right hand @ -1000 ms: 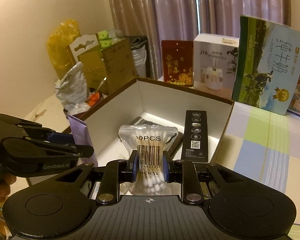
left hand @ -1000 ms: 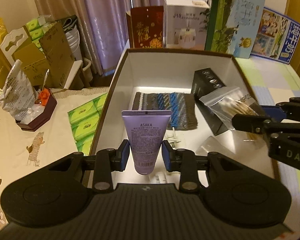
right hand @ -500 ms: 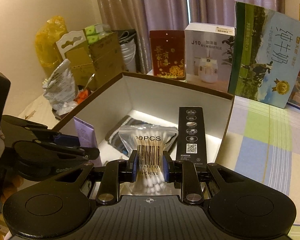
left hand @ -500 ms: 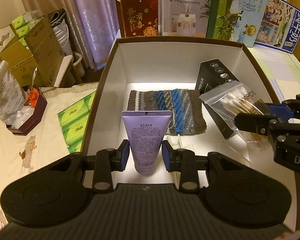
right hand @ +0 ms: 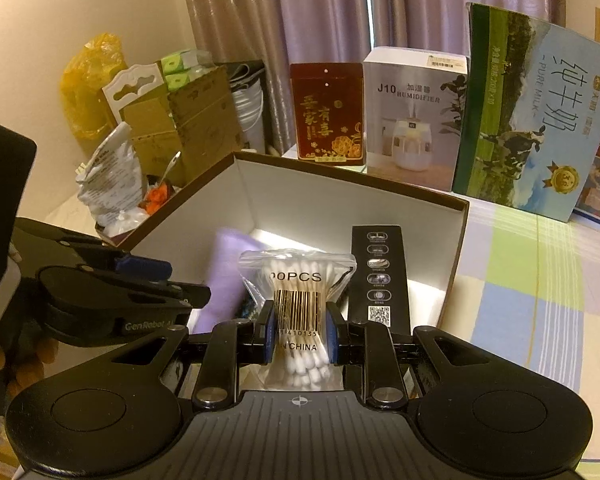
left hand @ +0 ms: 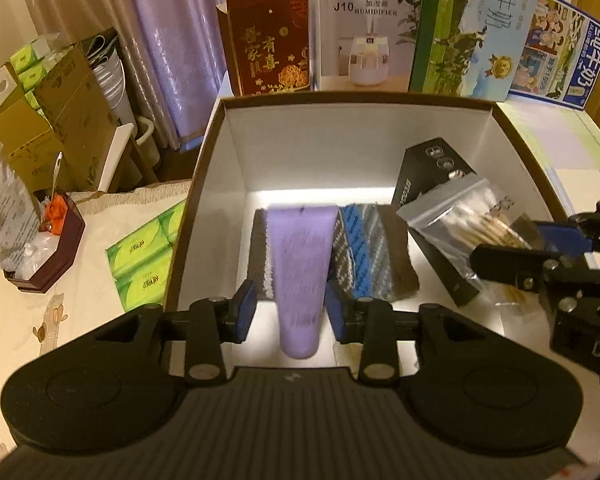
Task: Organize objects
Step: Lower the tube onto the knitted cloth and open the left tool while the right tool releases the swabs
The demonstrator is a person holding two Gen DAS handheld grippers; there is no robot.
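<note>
From the left wrist camera I see my left gripper (left hand: 290, 308) over the near end of the open box (left hand: 236, 160), and its jaws have just been opening: the blue pads now stand a little clear of the purple tube (left hand: 300, 276), which sits blurred between them with its broad end toward 12 o'clock, over the knitted cloth (left hand: 374, 256) on the box floor. Whether the tube still touches either pad I cannot tell. At 3 o'clock in that view my right gripper (left hand: 512, 248) reaches in from the side. Its own camera shows the pads pinched narrow on the waist of the cotton swab bag (right hand: 298, 316), the barcode facing me, the bag squeezed in where they press. The bag hangs above the box interior, with the black slim carton (right hand: 376, 272) leaning against the wall at 1 o'clock and the tube at 10 o'clock beside it. Beyond the box's far wall, at 12 o'clock, stands the humidifier box (right hand: 414, 116).
</note>
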